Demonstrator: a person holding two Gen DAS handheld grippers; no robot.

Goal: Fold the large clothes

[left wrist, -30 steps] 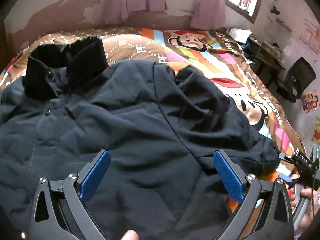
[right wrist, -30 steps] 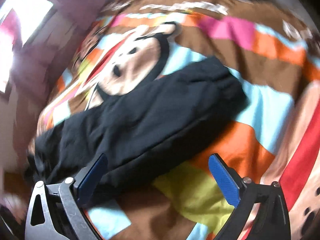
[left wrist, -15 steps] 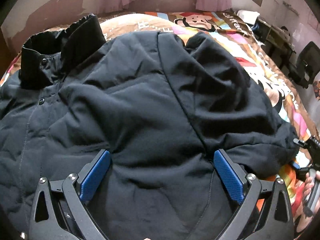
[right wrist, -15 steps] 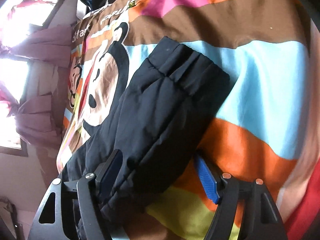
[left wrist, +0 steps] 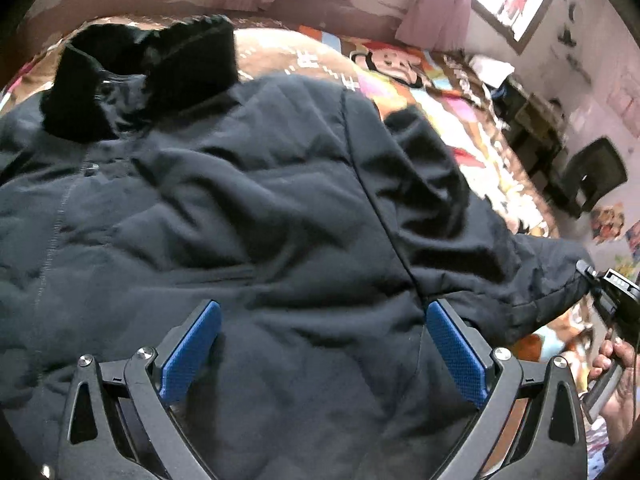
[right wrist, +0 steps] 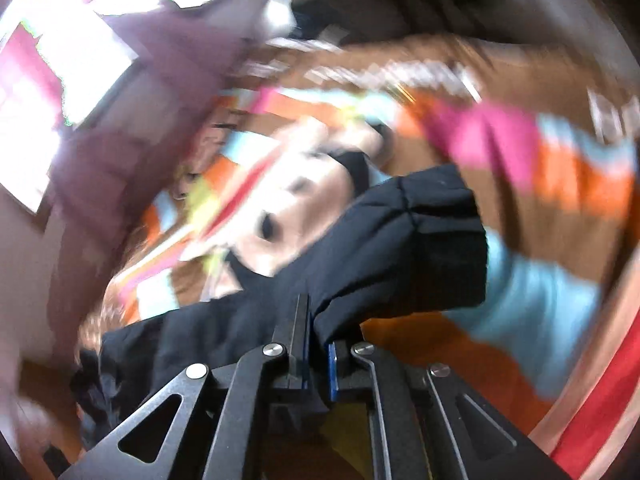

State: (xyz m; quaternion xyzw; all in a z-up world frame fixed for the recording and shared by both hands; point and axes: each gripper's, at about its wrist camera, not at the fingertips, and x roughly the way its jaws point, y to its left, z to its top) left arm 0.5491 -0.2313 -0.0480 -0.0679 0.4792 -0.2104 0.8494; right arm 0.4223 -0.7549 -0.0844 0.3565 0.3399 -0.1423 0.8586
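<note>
Jacket (left wrist: pixel 248 216), dark and padded, lies spread on the bed's cartoon blanket (left wrist: pixel 404 72) and fills most of my left wrist view, its fleecy black collar (left wrist: pixel 156 68) at the far end. My left gripper (left wrist: pixel 320 352) hangs over the lower body of the jacket with the blue pads (left wrist: pixel 456 352) wide apart, and they hold nothing. At the right edge I see the sleeve (left wrist: pixel 532 276) stretched toward my right gripper (left wrist: pixel 612 292).

From the right wrist view, which is blurred, my right gripper (right wrist: pixel 318 354) is closed tight on the sleeve (right wrist: pixel 404 248), and the cuff end sticks out past the fingers above the blanket (right wrist: pixel 560 168).
</note>
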